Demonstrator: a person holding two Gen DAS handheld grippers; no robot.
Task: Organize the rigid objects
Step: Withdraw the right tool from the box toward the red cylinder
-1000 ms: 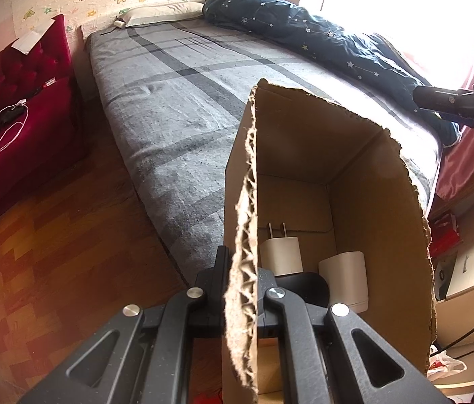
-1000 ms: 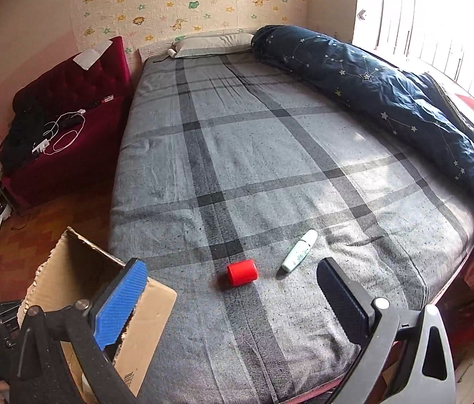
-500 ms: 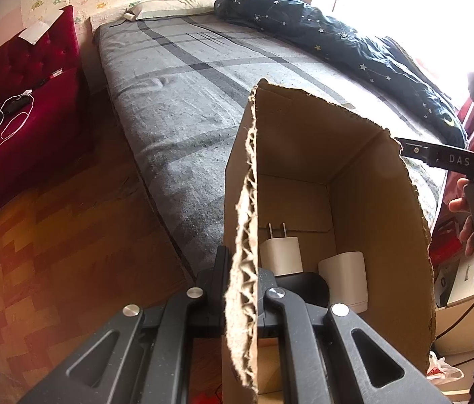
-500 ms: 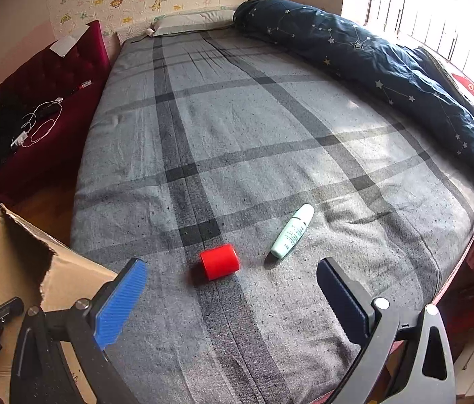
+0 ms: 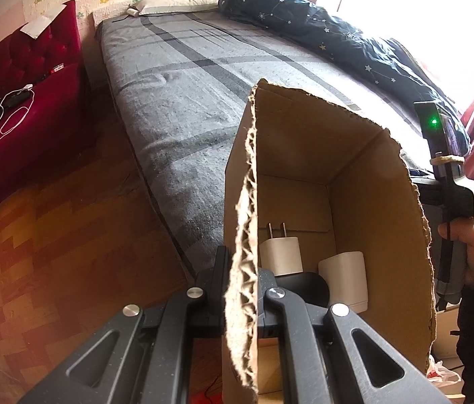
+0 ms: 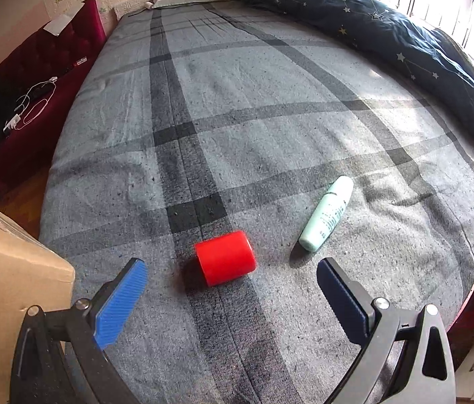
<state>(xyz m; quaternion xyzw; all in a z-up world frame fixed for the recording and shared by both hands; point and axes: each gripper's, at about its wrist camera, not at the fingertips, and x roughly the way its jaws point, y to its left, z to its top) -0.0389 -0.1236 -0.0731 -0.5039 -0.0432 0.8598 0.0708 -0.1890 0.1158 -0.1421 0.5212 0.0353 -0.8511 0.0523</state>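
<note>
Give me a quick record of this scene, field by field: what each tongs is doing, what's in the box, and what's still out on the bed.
left tongs: shut on the torn wall of the brown cardboard box
right tongs: open, just short of the red plastic cylinder
in box: white plug-in charger, white cylindrical cup
on grey plaid bedsheet: red cylinder on its side; mint-green tube-shaped bottle lying to its right, apart
left to pack: red cylinder, green bottle
</note>
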